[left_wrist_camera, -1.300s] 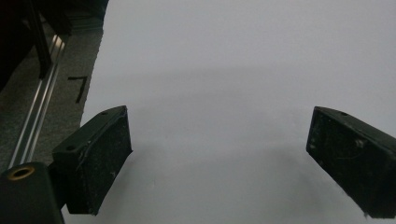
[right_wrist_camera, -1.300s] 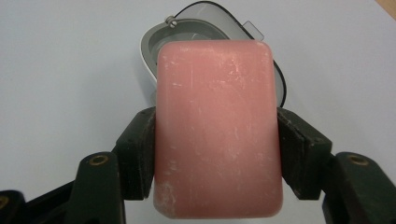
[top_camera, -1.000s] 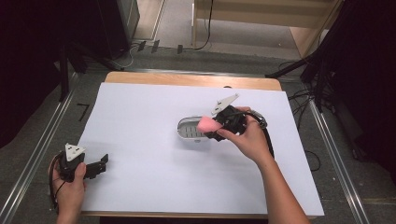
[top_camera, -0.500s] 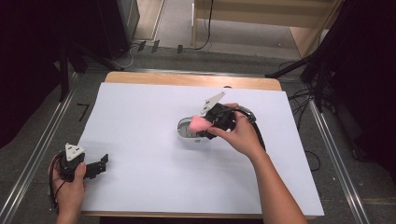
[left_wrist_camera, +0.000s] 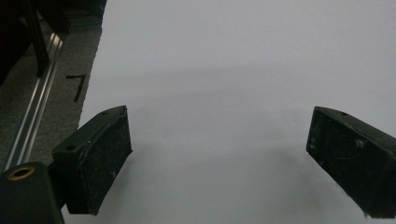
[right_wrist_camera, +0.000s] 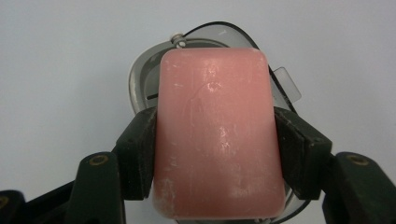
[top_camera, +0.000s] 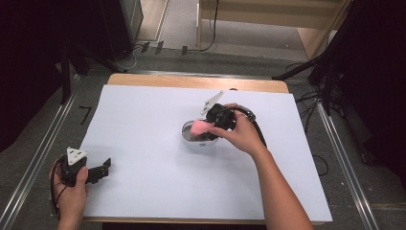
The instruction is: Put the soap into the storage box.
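A pink bar of soap (right_wrist_camera: 217,133) sits clamped between the two black jaws of my right gripper (right_wrist_camera: 215,149), held just over a grey oval soap dish (right_wrist_camera: 140,79). From above, the pink soap (top_camera: 198,126) hangs over the soap dish (top_camera: 194,140) near the middle of the white table, with my right gripper (top_camera: 207,125) shut on it. My left gripper (top_camera: 103,168) rests near the table's front left corner; its fingers (left_wrist_camera: 100,158) stand wide apart over bare white surface.
The white table top (top_camera: 143,120) has a wooden strip along its far edge (top_camera: 191,82). Metal rails (top_camera: 43,153) run along the floor on both sides. A black cable (top_camera: 258,129) trails from the right gripper.
The right gripper has carried the pink soap leftward and down over the soap dish. The left gripper has stayed in place.
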Tool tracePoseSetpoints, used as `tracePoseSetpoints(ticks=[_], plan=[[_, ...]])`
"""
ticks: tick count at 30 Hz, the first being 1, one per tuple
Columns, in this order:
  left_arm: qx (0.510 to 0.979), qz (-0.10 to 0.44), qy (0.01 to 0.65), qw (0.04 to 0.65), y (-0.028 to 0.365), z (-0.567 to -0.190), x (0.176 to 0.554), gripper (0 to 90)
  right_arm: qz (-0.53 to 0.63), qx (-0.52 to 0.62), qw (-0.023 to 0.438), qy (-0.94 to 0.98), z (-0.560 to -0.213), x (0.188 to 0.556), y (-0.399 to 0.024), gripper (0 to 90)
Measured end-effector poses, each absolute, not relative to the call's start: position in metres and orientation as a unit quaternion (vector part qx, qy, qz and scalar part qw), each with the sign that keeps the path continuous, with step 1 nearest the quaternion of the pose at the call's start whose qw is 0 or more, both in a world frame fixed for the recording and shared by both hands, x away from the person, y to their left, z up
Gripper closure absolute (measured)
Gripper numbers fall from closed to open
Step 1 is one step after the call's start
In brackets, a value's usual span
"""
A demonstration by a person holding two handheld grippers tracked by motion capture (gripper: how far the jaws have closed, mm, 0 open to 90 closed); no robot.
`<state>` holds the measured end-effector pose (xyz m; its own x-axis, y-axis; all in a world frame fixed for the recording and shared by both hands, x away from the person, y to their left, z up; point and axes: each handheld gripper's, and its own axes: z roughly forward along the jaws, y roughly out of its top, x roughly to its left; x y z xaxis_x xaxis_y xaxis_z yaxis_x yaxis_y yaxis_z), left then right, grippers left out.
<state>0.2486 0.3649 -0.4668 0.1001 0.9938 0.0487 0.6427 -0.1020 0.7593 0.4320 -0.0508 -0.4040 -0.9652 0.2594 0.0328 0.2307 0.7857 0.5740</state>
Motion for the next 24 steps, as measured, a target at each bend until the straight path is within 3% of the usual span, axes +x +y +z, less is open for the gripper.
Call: tracePoseSetpoints(ticks=[14, 19, 24], plan=[[0.680, 0.297, 0.602, 0.294, 0.365, -0.467, 0.249, 6.9, 0.311, 0.145, 0.015, 0.939, -0.405, 0.436, -0.051, 38.1], [0.680, 0.296, 0.602, 0.295, 0.365, -0.467, 0.249, 6.9, 0.340, 0.164, -0.001, 0.926, -0.395, 0.434, -0.056, 34.0], [0.680, 0.297, 0.602, 0.295, 0.365, -0.467, 0.249, 6.9, 0.343, 0.184, 0.021, 0.921, -0.388, 0.426, -0.064, 29.5]])
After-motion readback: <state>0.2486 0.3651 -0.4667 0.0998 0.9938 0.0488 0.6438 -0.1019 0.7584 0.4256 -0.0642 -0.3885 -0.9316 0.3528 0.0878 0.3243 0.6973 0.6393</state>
